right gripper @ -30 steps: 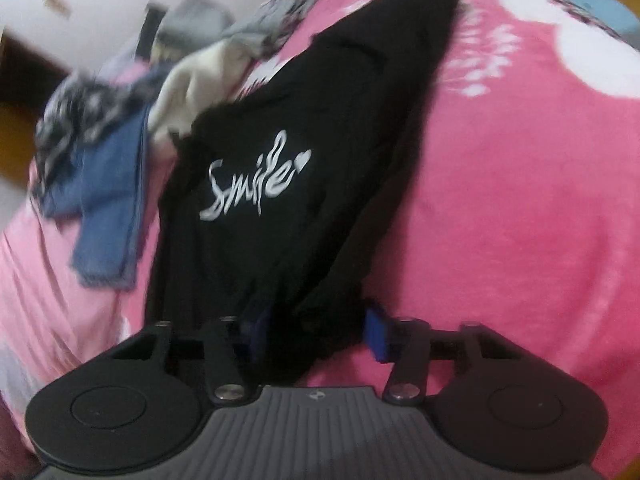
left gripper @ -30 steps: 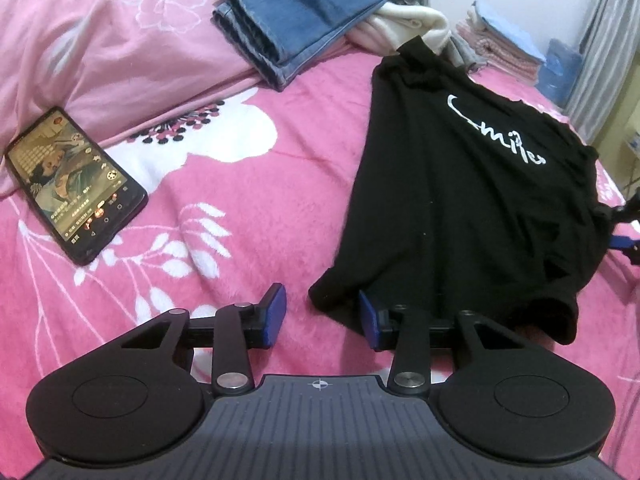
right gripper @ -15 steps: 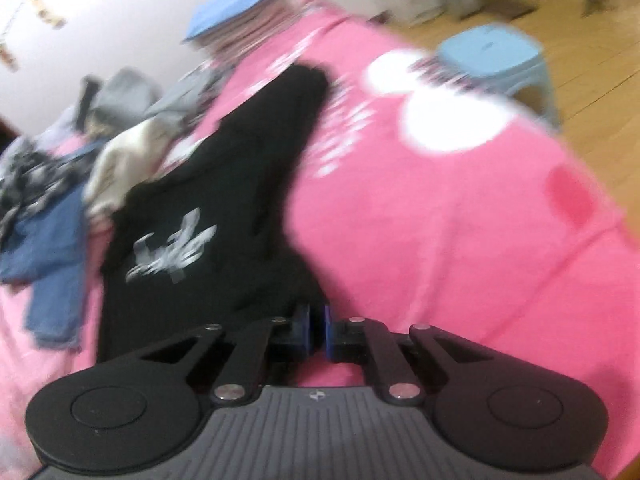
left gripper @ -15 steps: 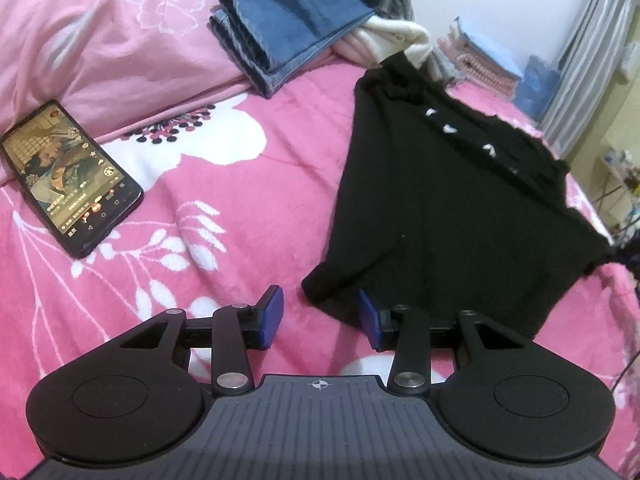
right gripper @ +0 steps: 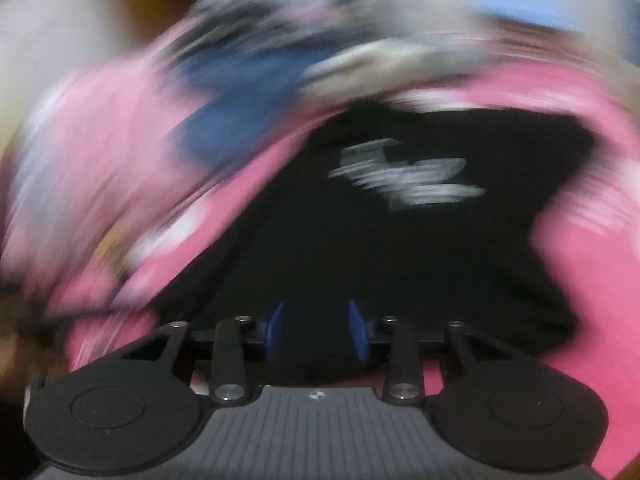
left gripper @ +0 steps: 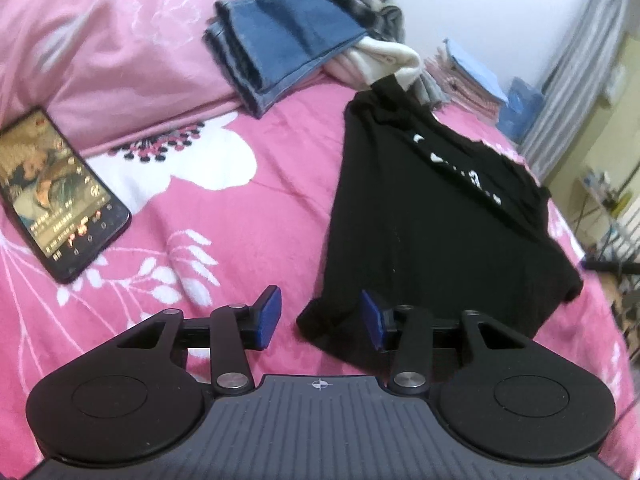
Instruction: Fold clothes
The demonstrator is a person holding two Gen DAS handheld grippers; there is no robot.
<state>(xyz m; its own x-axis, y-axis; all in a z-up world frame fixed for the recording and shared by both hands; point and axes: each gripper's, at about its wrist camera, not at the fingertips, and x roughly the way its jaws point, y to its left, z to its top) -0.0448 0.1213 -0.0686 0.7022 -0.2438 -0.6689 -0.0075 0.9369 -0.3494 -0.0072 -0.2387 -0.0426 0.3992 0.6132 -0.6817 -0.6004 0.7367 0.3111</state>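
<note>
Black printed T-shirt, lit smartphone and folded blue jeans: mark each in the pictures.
black printed T-shirt [left gripper: 432,220], left wrist view, plain front panel.
lit smartphone [left gripper: 56,192], left wrist view, screen centre.
folded blue jeans [left gripper: 288,36], left wrist view, upper fold.

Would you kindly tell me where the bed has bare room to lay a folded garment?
Bare bedspread lies between the phone and the black T-shirt. It is crowded farther back, where jeans and other clothes are piled.

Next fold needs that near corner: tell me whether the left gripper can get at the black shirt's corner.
Probably yes. The left gripper has its jaws apart, and the black shirt has a corner already lying between them on the pink bedspread, with nothing in the way.
</note>
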